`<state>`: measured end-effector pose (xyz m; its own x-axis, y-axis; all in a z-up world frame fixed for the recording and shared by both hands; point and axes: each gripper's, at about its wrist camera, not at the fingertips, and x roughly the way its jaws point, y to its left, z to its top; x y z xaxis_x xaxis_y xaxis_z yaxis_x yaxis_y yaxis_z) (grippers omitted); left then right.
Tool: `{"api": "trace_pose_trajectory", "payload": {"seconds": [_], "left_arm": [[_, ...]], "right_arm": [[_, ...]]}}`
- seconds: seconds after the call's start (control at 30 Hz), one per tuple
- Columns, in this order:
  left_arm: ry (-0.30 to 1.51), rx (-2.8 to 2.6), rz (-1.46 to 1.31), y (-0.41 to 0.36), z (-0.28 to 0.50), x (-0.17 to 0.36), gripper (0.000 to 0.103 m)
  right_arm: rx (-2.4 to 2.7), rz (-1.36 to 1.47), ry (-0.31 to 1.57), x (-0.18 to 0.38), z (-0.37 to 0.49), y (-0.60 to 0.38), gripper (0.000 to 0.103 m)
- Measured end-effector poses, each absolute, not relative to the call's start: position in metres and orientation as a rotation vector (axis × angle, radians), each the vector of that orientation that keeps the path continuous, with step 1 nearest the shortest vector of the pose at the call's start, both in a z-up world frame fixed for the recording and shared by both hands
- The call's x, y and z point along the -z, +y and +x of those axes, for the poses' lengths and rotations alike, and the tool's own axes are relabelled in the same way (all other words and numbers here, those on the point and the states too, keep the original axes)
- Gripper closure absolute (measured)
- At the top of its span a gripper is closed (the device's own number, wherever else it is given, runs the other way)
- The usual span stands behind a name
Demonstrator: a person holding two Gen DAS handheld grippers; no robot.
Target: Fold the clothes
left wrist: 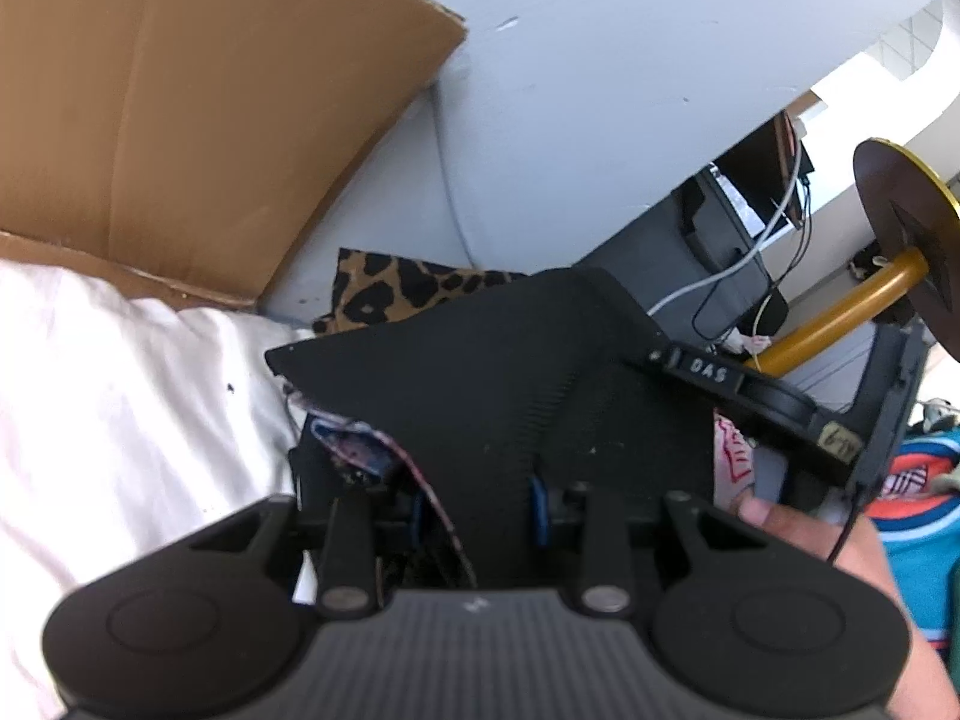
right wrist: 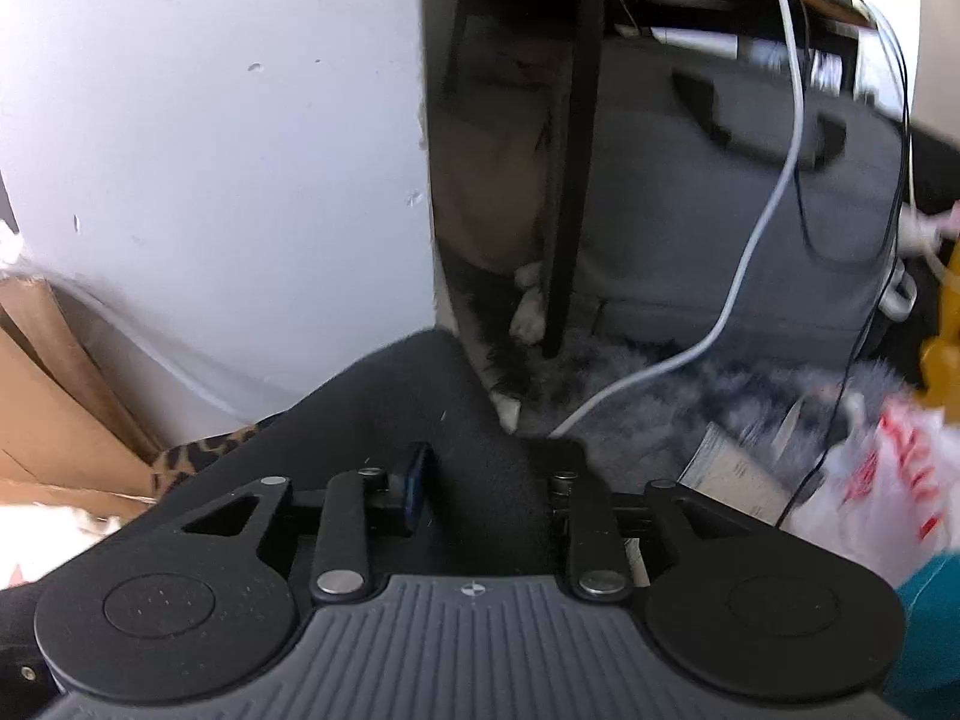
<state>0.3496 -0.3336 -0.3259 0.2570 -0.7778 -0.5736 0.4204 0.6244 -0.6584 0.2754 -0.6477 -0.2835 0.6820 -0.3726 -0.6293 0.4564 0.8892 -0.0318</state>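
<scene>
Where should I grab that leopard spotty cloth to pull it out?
Probably by the free corner of the leopard-print cloth nearest the cardboard, coming from that open side. The rest is tucked under the black garment, so only that flat edge sticks out; a low, sideways pinch suits it.

left gripper [left wrist: 477, 510] jaws clamped, right gripper [right wrist: 486, 492] parted

Black ribbed garment [left wrist: 480, 396], leopard-print cloth [left wrist: 396, 288], brown cardboard [left wrist: 198, 108], white sheet [left wrist: 120, 408], grey wall [left wrist: 600, 90].
</scene>
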Motion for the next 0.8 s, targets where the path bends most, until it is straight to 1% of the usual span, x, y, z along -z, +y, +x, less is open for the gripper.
{"api": "trace_pose_trajectory", "payload": {"seconds": [0.1, 0.17, 0.27, 0.4, 0.57, 0.8], "left_arm": [[1.025, 0.861, -0.418, -0.334, 0.354, 0.324, 0.065], [1.029, 0.869, -0.428, -0.333, 0.357, 0.322, 0.061], [1.024, 0.867, -0.47, -0.327, 0.367, 0.319, 0.06], [1.052, 0.88, -0.527, -0.329, 0.383, 0.324, 0.06], [1.055, 0.882, -0.578, -0.33, 0.396, 0.328, 0.06], [1.033, 0.882, -0.595, -0.308, 0.401, 0.323, 0.063]], "right_arm": [[0.505, 0.056, 0.633, 0.266, 0.274, -0.641, 0.066], [0.515, 0.089, 0.597, 0.253, 0.268, -0.639, 0.066], [0.472, 0.162, 0.568, 0.245, 0.25, -0.63, 0.066], [0.43, 0.239, 0.585, 0.257, 0.226, -0.609, 0.066], [0.398, 0.266, 0.61, 0.27, 0.206, -0.592, 0.066], [0.397, 0.307, 0.714, 0.305, 0.187, -0.586, 0.066]]}}
